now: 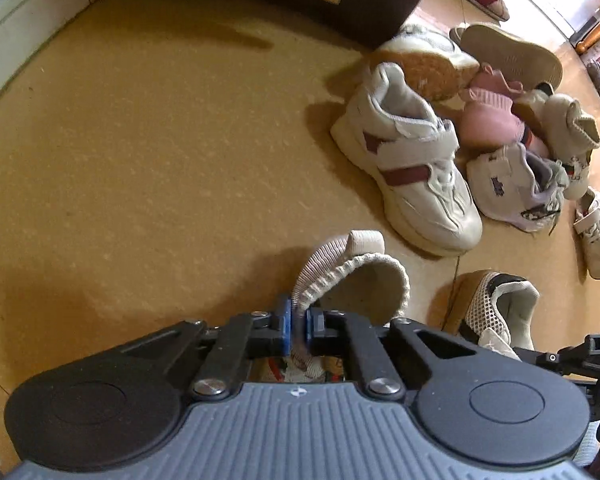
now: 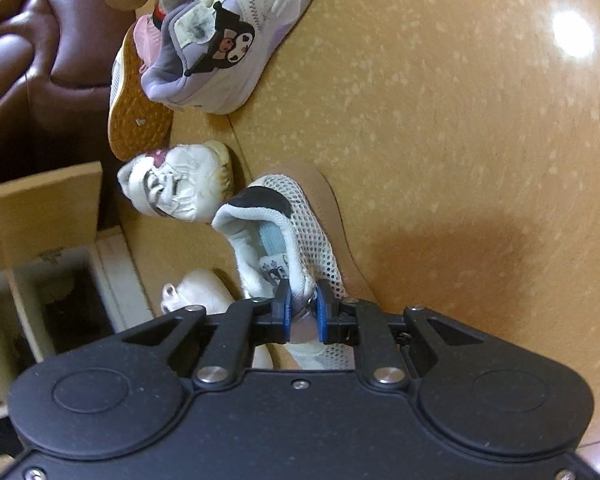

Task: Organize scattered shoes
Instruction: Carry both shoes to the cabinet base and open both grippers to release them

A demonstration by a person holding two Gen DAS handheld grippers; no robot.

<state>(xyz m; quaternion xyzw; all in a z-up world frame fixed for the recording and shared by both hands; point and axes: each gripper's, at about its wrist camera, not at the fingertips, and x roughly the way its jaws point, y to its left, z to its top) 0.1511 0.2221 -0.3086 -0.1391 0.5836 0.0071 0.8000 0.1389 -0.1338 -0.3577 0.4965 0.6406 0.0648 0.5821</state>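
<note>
My left gripper [image 1: 298, 322] is shut on the knit collar of a beige sock-style shoe [image 1: 360, 280], held over the tan floor. My right gripper [image 2: 303, 312] is shut on the upper of a white mesh shoe with a tan sole [image 2: 300, 224]; that shoe also shows in the left wrist view [image 1: 496, 308]. A pile of shoes lies to the right in the left wrist view: a white sneaker with maroon stripes [image 1: 416, 172], a pink shoe [image 1: 488, 116] and a lilac cartoon sneaker [image 1: 516, 188], also in the right wrist view [image 2: 228, 48].
A dark brown leather sofa [image 2: 40, 60] stands by the pile. A wooden shoe rack with open compartments [image 2: 52, 264] is at the left of the right wrist view. A small white shoe [image 2: 180, 192] lies near it. White cabinet base [image 1: 20, 20] at far left.
</note>
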